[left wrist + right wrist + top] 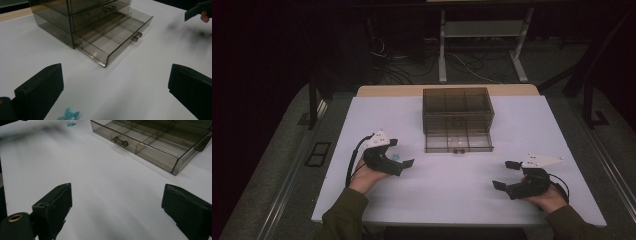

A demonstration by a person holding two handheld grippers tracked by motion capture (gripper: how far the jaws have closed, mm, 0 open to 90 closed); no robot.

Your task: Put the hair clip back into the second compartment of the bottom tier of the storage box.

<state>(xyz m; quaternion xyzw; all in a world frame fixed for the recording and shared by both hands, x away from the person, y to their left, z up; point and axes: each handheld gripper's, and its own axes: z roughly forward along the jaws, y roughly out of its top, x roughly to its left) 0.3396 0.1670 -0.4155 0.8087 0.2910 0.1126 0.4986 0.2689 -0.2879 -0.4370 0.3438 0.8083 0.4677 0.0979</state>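
Observation:
A smoky see-through drawer cabinet stands at the middle back of the white table. Its bottom drawer is pulled out, and its compartments look empty. A small teal piece lies on the table left of the drawer. My left gripper is open around that spot, and the teal piece lies close to its left jaw, untouched. My right gripper hovers open at the table's front right, with bare table between its jaws. From there the teal piece shows far off.
Beyond the table's far wooden edge stand the metal legs of another desk, with cables on the floor. The other gripper and a fingertip show at the top right of the left gripper view.

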